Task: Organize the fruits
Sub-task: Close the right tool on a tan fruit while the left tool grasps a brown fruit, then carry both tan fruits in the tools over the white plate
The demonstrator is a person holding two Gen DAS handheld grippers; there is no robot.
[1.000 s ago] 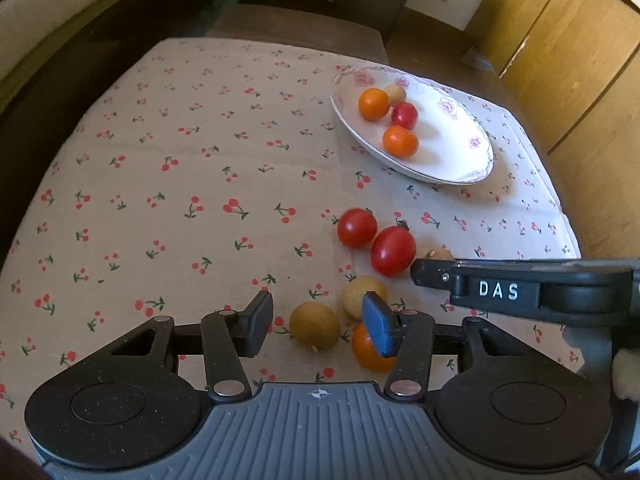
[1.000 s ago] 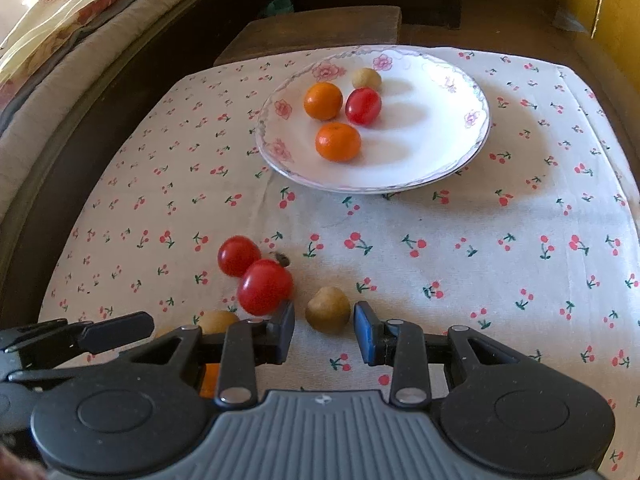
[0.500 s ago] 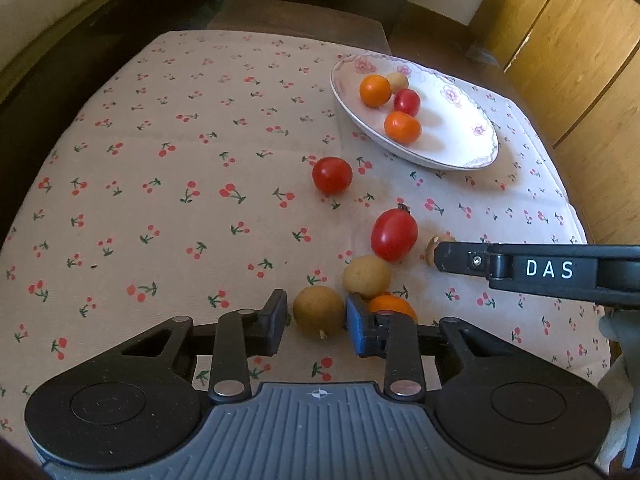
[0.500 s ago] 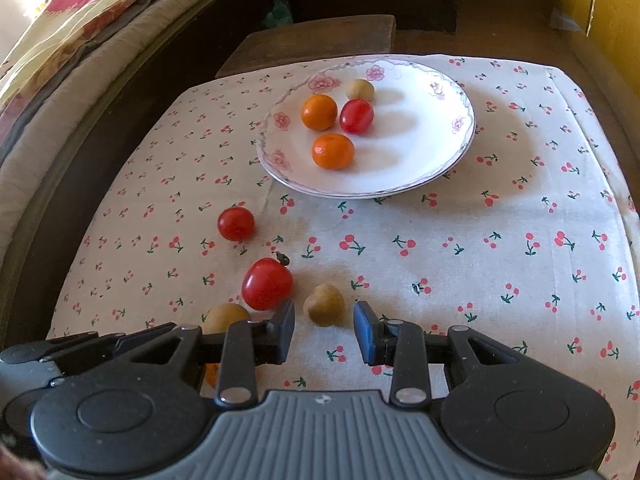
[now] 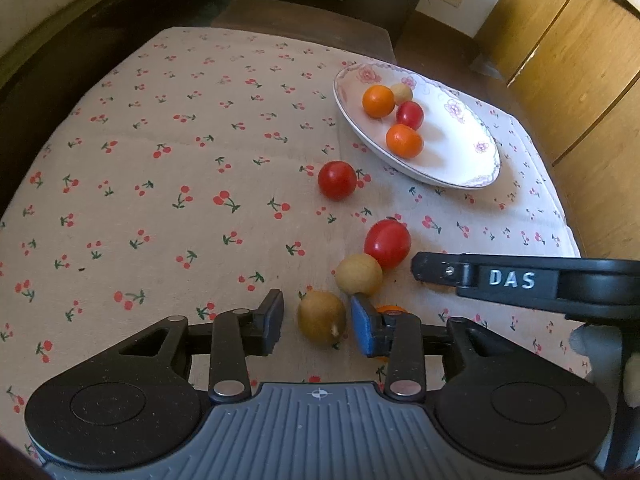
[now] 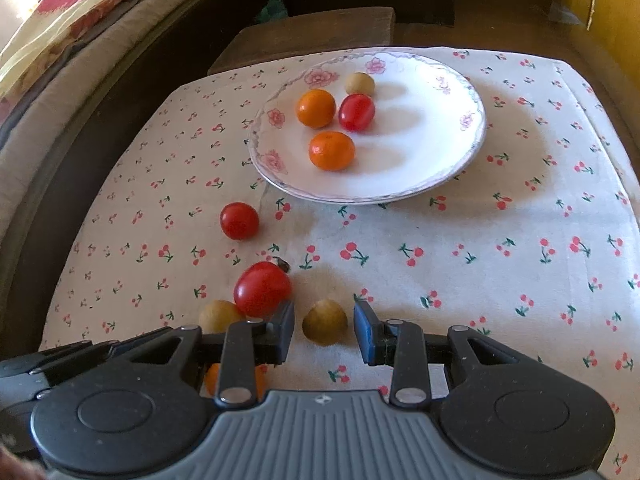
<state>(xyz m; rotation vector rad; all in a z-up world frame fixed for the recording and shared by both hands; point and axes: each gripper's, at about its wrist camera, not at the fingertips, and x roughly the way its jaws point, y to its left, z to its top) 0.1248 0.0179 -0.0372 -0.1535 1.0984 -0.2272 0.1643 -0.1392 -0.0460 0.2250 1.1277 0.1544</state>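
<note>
Left wrist view: left claw (image 5: 316,322) spread w/ brown fruit (image 5: 321,323) btwn fingers, not touching. Right claw (image 6: 324,330) spread around tan fruit (image 6: 324,322). Plate (image 6: 440,168) far on table (image 6: 480,280), holding 4 fruits.

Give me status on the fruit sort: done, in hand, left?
Done: four fruits sit in the plate. In hand: nothing gripped; each open tool straddles a brown fruit, the left tool around one, the right tool around another. Left: six on the cloth, those two plus a round tomato, an oval tomato, a third brown fruit and an orange mostly hidden.
</note>
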